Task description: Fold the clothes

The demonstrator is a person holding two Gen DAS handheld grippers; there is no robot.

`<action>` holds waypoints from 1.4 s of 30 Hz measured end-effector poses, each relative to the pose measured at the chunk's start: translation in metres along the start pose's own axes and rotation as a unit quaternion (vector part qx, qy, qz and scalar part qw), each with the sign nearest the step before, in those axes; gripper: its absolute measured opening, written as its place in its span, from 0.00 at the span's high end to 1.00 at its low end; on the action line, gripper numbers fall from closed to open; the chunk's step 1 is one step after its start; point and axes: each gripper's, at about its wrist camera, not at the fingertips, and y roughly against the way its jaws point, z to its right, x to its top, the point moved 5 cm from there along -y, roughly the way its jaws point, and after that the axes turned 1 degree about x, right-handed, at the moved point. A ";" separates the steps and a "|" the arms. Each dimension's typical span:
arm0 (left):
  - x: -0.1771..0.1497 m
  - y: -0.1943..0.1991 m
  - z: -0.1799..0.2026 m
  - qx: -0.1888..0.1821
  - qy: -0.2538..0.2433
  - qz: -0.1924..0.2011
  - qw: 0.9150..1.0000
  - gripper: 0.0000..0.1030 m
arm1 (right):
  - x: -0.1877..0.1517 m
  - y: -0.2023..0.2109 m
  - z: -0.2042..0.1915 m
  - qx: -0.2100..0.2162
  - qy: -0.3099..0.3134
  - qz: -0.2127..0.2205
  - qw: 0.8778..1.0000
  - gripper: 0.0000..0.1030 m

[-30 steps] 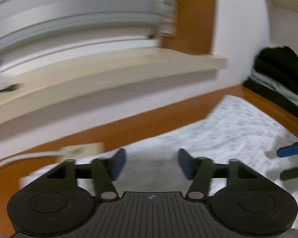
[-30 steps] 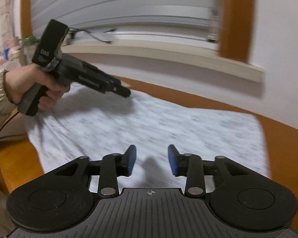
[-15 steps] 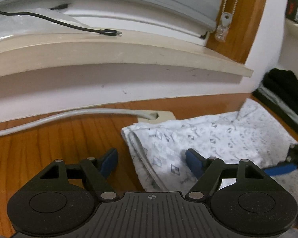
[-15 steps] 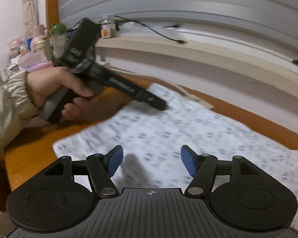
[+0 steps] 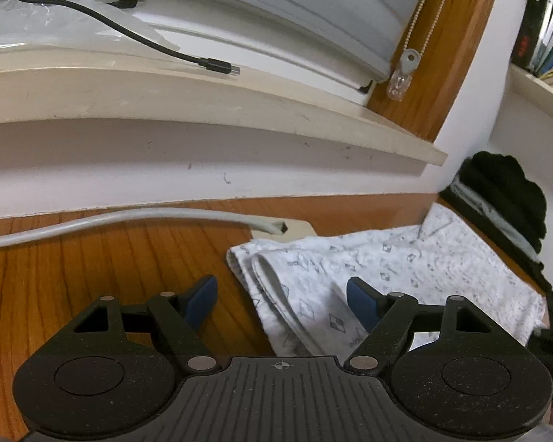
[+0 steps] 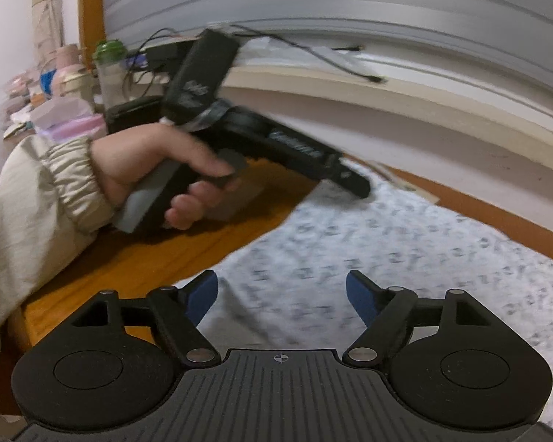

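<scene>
Left wrist view: left tongs (image 5: 282, 294) spread wide, nothing pinched, 1 blue pad over bare wood of the table (image 5: 92, 276), the other over the white patterned garment (image 5: 405, 269). Garment lying flat on the table, its folded corner just ahead between the 2 pads, touching neither. Behind it a white cable (image 5: 129, 219) running along the table to a beige socket block (image 5: 295, 228). Above, a cream windowsill (image 5: 202, 99) with a black cable (image 5: 136, 35), a bead cord (image 5: 416, 25) hanging at the window frame. Dark folded clothes (image 5: 505, 199) stacked at the far right, seen only here.

Right wrist view, blurred: right tongs (image 6: 282, 294) opening, nothing between them, hovering over the same garment (image 6: 387, 250), which fills the lower right. Shown only here: the person's left hand (image 6: 147, 169) in a cream sleeve (image 6: 37, 202), gripping the handle of the left tongs, whose tip reaches over the garment's far edge. Bottles and clutter (image 6: 73, 88) at the far left.
</scene>
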 end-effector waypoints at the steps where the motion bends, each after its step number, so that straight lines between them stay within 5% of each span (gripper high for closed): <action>1: 0.000 0.000 0.000 0.000 0.001 0.001 1.000 0.22 | -0.001 -0.002 -0.006 0.002 0.005 -0.002 1.000 0.26; 20: 0.001 -0.001 -0.001 -0.003 0.004 0.001 1.000 0.20 | -0.008 -0.018 -0.037 -0.018 0.053 -0.012 0.998 0.27; 23: 0.000 -0.001 -0.002 -0.004 0.007 0.002 1.000 0.20 | -0.008 -0.016 -0.035 -0.020 0.057 -0.006 0.998 0.40; 25: 0.000 0.000 -0.001 -0.004 0.007 0.001 1.000 0.20 | -0.008 -0.014 -0.029 -0.033 0.057 -0.005 0.998 0.64; 28: -0.003 0.004 0.002 0.006 0.006 0.003 1.000 0.16 | -0.007 -0.010 -0.015 -0.026 0.032 -0.008 0.999 0.73; 32: -0.010 0.014 0.009 0.022 0.024 -0.002 0.999 0.10 | 0.000 0.001 0.001 -0.011 0.000 0.012 1.000 0.75; 42: -0.019 0.037 0.023 -0.054 0.160 -0.022 0.985 0.10 | 0.014 0.037 0.011 -0.042 0.001 0.088 0.995 0.76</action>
